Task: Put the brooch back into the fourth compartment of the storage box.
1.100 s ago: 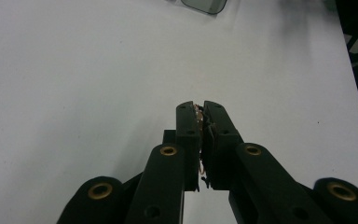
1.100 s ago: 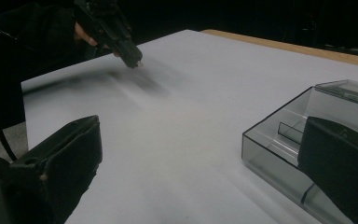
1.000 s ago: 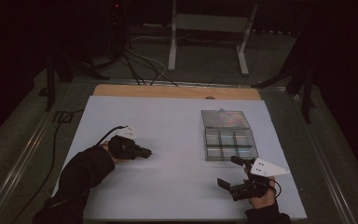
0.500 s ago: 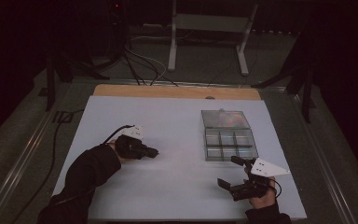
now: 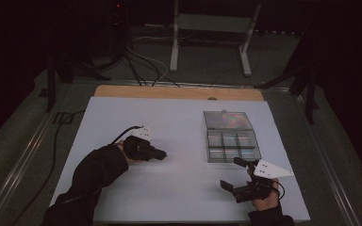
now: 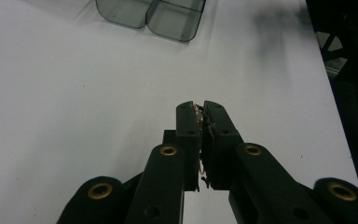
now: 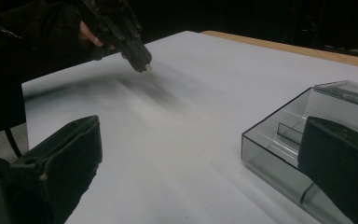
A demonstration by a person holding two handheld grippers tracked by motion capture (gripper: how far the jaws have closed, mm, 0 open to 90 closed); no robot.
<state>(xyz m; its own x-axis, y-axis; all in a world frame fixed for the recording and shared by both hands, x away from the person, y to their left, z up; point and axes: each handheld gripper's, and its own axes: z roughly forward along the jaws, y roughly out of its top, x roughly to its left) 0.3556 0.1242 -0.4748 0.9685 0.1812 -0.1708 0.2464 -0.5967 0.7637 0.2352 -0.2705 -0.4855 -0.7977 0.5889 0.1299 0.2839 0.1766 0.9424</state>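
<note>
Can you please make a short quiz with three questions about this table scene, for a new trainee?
1. True or false: the right tongs are shut tight.
2. Which tongs pinch a small coppery thing? A) left tongs B) right tongs C) neither
3. Fill in: the clear compartment box lies on the ____ sheet, with its lid swung open.

Key:
1. False. In the right gripper view the jaws stand wide apart, with nothing between them.
2. A. Their jaws are closed on it; what it is cannot be told.
3. White.
</note>
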